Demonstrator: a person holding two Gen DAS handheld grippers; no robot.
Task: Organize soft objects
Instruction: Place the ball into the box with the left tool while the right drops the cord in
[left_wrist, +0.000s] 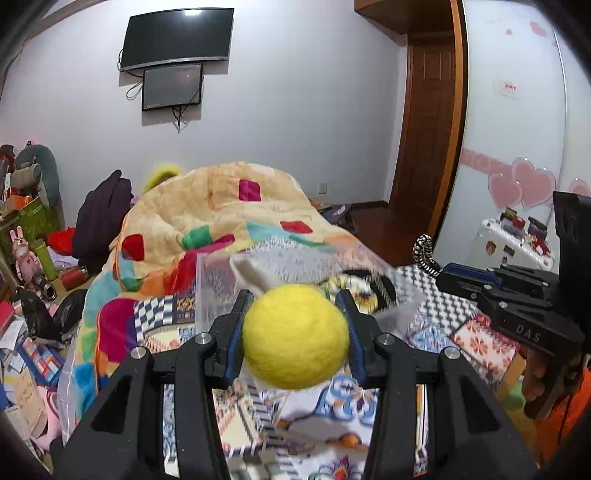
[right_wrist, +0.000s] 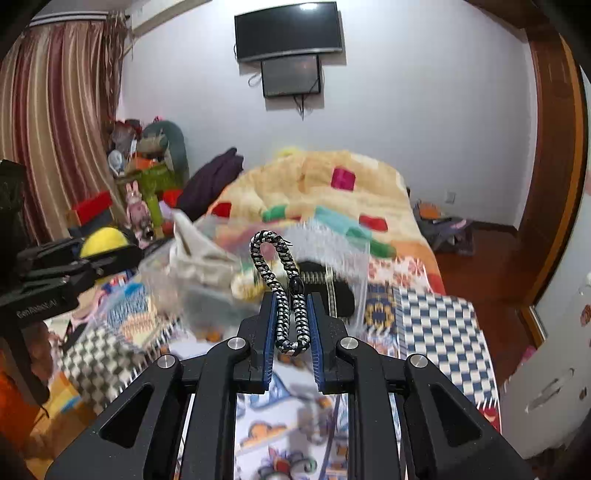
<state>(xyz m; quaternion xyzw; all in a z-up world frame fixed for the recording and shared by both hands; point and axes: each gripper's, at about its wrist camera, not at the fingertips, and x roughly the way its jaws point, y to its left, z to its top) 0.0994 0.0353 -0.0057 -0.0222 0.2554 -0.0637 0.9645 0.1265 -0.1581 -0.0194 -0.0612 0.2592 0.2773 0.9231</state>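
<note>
My left gripper (left_wrist: 295, 295) is shut on a yellow felt ball (left_wrist: 295, 336) and holds it above the patterned bedsheet, just short of a clear plastic bin (left_wrist: 218, 291). The ball also shows at the left of the right wrist view (right_wrist: 104, 238). My right gripper (right_wrist: 291, 295) is shut on a black-and-white braided cord loop (right_wrist: 282, 273) that stands up between its pads; the loop's top shows in the left wrist view (left_wrist: 424, 253). The bin (right_wrist: 332, 251) lies ahead, holding a beige cloth (right_wrist: 199, 251) and other soft items, blurred.
A fluffy multicoloured blanket (left_wrist: 221, 210) is heaped on the bed behind the bin. Clutter and toys (left_wrist: 29, 229) fill the floor at the left. A white suitcase (left_wrist: 513, 243) stands right, by a wooden door (left_wrist: 428, 122).
</note>
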